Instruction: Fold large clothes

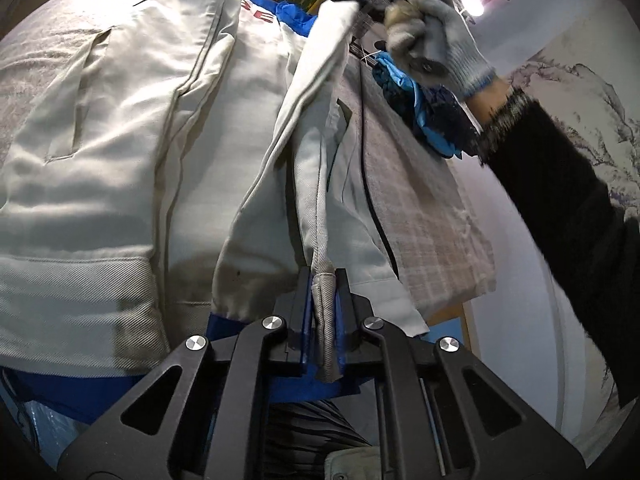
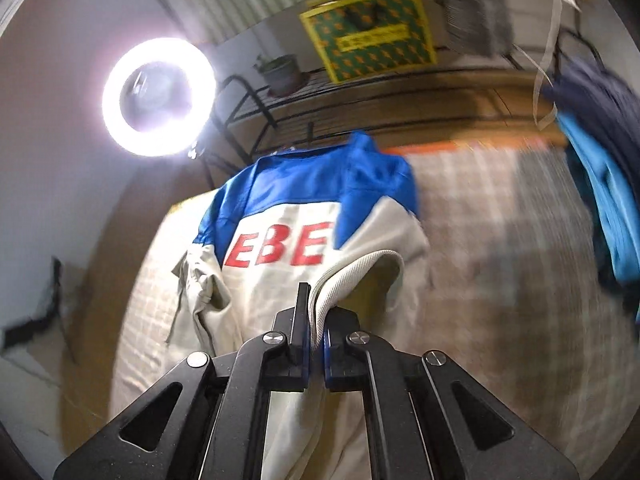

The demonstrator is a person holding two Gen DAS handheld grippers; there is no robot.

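Both tongs clamped on the jacket, fold only begun

The left gripper [image 1: 324, 304] was closed on a ribbed grey cuff or hem edge; the right gripper [image 2: 316, 320] pinched a like twill edge, lifted. Ahead of both lay the jacket [image 2: 280, 280], back up on a checked woven cover [image 2: 500, 260]: pale coarse twill, blue yoke, red letters. One side looked drawn inward; the remaining folds seemed undone.

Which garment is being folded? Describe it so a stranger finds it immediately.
On the checked bed cover lies a pale grey jacket. Unlike the dark and light-blue clothes beside it, it has blue shoulders and red letters on its back.
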